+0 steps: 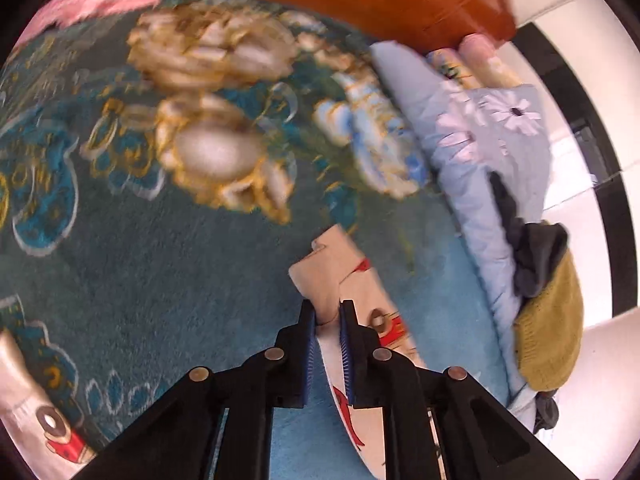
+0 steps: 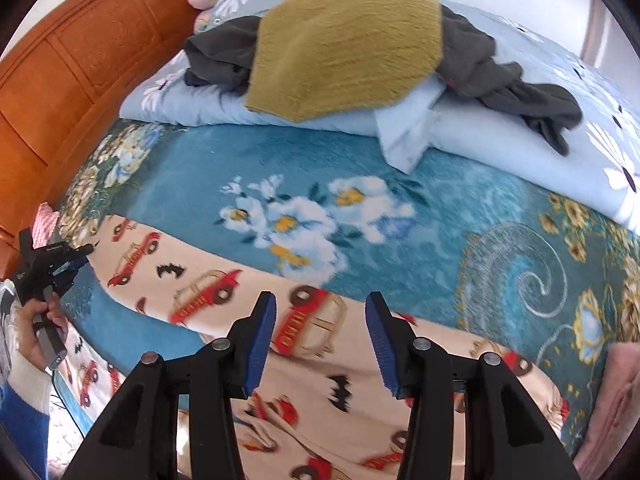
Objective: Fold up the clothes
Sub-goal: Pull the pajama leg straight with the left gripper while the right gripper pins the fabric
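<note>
On the bed, we see a blue floral blanket [image 2: 280, 168] covering the mattress, with the car-print garment [image 2: 320, 392] lying across its near part. In the left wrist view, the left gripper [image 1: 329, 312] has its two blue-padded fingers [image 1: 308, 344] pressed close together, pinching a raised edge of the car-print garment between them; the pinched fabric stands up above the blanket. In the right wrist view, the same left gripper appears at the far left edge, held in a hand [image 2: 40, 332], with its tip at the garment's far corner. The right gripper [image 2: 322, 308] has its fingers spread wide apart, with the cloth visible in the gap; we cannot tell whether the tips touch it. Beyond the garment, a folded light-blue daisy quilt [image 2: 500, 136] lies on the blanket, bearing a mustard knit sweater [image 2: 344, 44] and a dark grey garment [image 2: 520, 96]. An orange wooden headboard [image 2: 72, 80] borders the bed.
</note>
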`<state>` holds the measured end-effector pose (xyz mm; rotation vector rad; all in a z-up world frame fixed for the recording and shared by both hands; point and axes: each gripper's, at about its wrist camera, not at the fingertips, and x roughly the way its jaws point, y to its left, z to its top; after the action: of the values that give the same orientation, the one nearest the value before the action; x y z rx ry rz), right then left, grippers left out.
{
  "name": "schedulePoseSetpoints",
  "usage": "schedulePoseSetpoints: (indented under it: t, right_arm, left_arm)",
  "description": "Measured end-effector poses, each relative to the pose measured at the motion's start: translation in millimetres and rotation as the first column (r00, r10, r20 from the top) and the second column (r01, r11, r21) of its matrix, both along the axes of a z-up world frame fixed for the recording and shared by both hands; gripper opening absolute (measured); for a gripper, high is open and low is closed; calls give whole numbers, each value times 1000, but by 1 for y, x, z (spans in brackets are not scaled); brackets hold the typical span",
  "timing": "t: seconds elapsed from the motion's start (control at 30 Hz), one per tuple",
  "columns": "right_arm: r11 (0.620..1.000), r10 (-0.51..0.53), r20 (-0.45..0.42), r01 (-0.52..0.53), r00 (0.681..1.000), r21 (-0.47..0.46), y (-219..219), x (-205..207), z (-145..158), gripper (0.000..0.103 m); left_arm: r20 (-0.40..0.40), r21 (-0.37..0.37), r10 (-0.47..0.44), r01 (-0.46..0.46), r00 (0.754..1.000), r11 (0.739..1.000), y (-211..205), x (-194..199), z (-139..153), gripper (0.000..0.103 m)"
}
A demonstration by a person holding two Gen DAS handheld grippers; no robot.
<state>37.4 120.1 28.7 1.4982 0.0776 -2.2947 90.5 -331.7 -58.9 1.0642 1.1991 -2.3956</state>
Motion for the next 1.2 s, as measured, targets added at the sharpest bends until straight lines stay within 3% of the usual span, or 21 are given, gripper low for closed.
schedulePoseSetpoints:
  t: [0.07,0.2,0.3,0.5,0.6,0.77,0.97,1.0,1.03,1.1,1.2]
  right_arm:
    - [999,47,-5,-47,999,-26,-25,-4,4,48]
    - [996,92,4,-91,996,-17,-50,1,-5,48]
    - [997,74,43,-74,996,-3,-45,6,-19,48]
    - [993,86,87,-93,992,70,-25,-9,-46,48]
    - [977,171,116,-184,978,106,-34,-20,-59,48]
    - [910,352,125,-370,928,185,-72,-29,-78,48]
    - [863,406,177,-440,896,247,-87,-31,-99,47]
    - [854,423,172,-455,890,252,-89,-28,-98,38]
    - [847,439,170,-469,882,250,-91,-25,-97,22]
    - [825,456,171,-487,873,288,-96,-18,-97,3]
    - [793,479,130,-492,868,360,-101,-11,-93,2]
  left_arm:
    - [-75,-79,-4,-2,997,997,-6,-4,28,13]
    - [39,-139,-32,37,999,990,-31,-35,18,13]
    - [139,-76,-34,45,990,996,-46,-40,-17,13]
    - [150,6,-14,13,989,1000,-56,-17,-50,13]
    - [140,9,-21,20,990,1000,-55,-15,-47,13]
    - [142,-16,-54,57,988,998,-51,-20,-37,14]
    - [130,-20,-86,89,988,996,-52,-21,-33,15]
    - [131,-26,-92,96,987,995,-51,-22,-32,15]
    - [132,-31,-97,102,986,994,-50,-23,-31,15]
    - [129,-35,-104,110,986,993,-49,-24,-30,15]
    - [108,-46,-109,115,988,992,-48,-25,-25,14]
